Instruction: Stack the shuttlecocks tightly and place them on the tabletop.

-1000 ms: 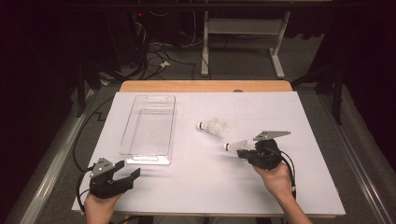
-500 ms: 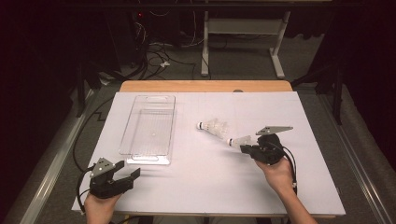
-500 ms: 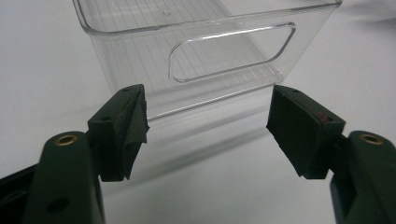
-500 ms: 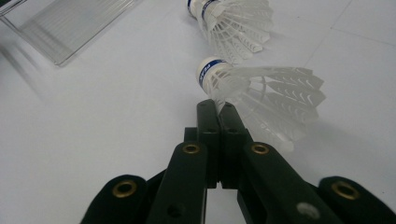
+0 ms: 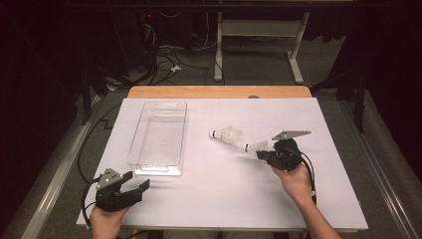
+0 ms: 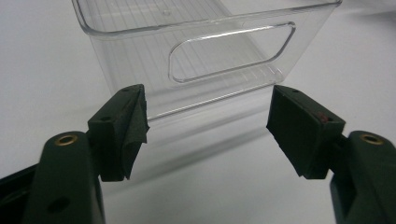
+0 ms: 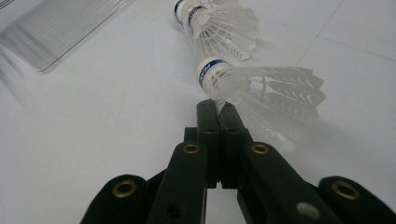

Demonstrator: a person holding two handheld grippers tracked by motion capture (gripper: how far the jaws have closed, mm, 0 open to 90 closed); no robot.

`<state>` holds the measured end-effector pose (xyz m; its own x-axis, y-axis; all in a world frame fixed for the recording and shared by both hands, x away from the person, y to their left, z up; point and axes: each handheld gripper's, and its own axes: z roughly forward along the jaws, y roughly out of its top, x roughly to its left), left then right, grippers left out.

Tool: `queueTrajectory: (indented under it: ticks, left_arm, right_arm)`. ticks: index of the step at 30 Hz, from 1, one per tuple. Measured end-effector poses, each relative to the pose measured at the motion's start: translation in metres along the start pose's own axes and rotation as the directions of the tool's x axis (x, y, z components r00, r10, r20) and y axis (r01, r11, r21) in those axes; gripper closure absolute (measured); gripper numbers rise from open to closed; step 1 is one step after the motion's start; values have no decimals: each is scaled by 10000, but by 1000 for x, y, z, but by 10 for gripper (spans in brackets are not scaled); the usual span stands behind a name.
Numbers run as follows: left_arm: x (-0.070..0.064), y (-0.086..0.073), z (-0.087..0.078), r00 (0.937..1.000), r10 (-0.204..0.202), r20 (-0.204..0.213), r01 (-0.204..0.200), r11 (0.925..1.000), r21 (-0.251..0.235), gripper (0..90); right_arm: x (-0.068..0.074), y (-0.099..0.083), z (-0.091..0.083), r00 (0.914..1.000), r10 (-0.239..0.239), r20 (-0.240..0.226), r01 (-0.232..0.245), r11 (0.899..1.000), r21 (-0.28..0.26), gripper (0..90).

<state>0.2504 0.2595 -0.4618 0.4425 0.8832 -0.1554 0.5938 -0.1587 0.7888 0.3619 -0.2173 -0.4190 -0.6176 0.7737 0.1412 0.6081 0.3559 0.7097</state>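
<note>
At the left near corner of the table (image 5: 318, 199) the left claw (image 5: 135, 183) rests low with its jaws spread wide and nothing between them. In the left gripper view the left claw looks straight at the near end wall of the clear tray (image 6: 205, 60), with the handle slot in that wall just beyond the jaw tips. From above, the tray (image 5: 159, 137) lies lengthwise, its long axis running away from the person, and it looks empty.

Right of the tray, well apart from it, two shuttlecocks lie close together on the white table cover. The farther shuttlecock (image 5: 228, 135) lies on its side with its cork end toward the tray. The nearer shuttlecock (image 5: 255, 147) is pinched by the right claw (image 5: 260, 154), whose jaws are closed tight on the edge of its skirt just behind the cork. In the right gripper view the held shuttlecock (image 7: 252, 88) has its cork to the left and its feathers fanning out to the right, so its long axis lies across the line of the right claw (image 7: 217, 108).

The tray lies to the left of the held shuttlecock, so carrying it there likely means a sideways move toward the left; the right hand has the grip, while the left claw is nearer the tray.
</note>
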Motion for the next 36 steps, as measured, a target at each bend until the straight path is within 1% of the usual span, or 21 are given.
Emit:
queueTrajectory:
  ticks: [2, 6, 19, 36]
  left_arm:
    - [0, 0, 0, 10000, 18, -3, -18, 10000, 10, 297]
    - [0, 0, 0, 10000, 10, 11, -10, 10000, -1, 297]
    - [0, 0, 0, 10000, 26, 13, -26, 10000, 19, 297]
    - [0, 0, 0, 10000, 30, 1, -30, 10000, -11, 298]
  right_arm:
    - [0, 2, 1, 10000, -44, 72, 44, 10000, 9, 900]
    - [-2, 4, 4, 9999, 20, 156, -22, 10000, 90, 900]
    - [-8, 12, 16, 9995, 118, 281, -125, 9996, 238, 900]
    - [-10, 24, 33, 9995, 157, 282, -169, 9990, 422, 900]
